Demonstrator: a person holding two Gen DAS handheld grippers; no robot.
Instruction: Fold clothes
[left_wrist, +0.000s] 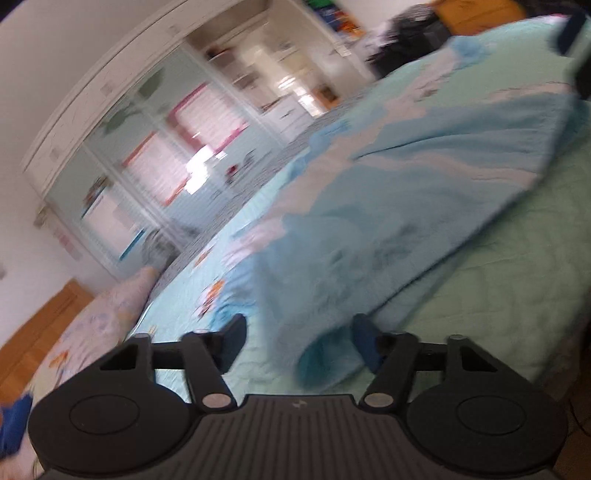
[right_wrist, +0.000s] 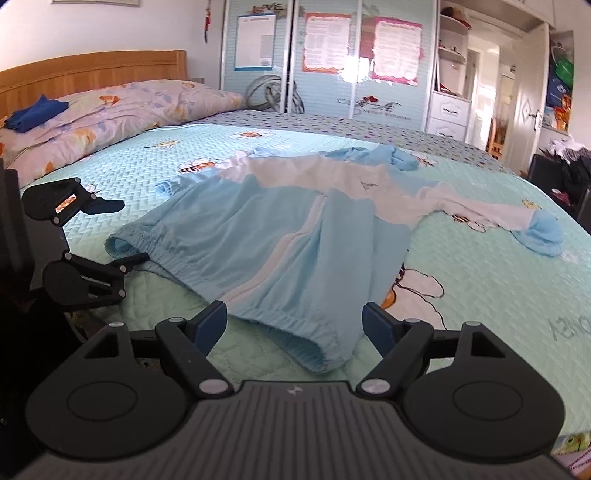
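- Jacket (right_wrist: 295, 221), light blue and white, lies spread flat on the bed (right_wrist: 498, 295), hem toward the near edge, collar toward the wardrobe (right_wrist: 332, 55).
- One sleeve runs out to the right, its blue cuff (right_wrist: 539, 234) lying on the quilt.
- Right gripper (right_wrist: 293, 326) sits low at the near edge of the bed, fingers wide apart, nothing between them; the hem's near corner lies just in front of the gap.
- Left gripper (right_wrist: 107, 232) shows at the left in the right wrist view, turned on its side, fingers spread, one above and one below the jacket's left hem corner; cannot tell if either touches the cloth.
- Left wrist view is tilted and motion-blurred: left gripper's fingers (left_wrist: 236, 328) parted, a fold of blue cloth lying between them at the bed's edge; no grip visible.
- Pillow (right_wrist: 110, 110) with a floral print at the head of the bed, against the wooden headboard (right_wrist: 92, 70).
- Dark blue folded cloth (right_wrist: 33, 114) rests on the pillow's left end.
- Wardrobe doors carry posters; white shelves and an open doorway (right_wrist: 487, 85) to the right.
- Dark pile of stuff (right_wrist: 569, 170) at far right past the bed; too small to tell what.
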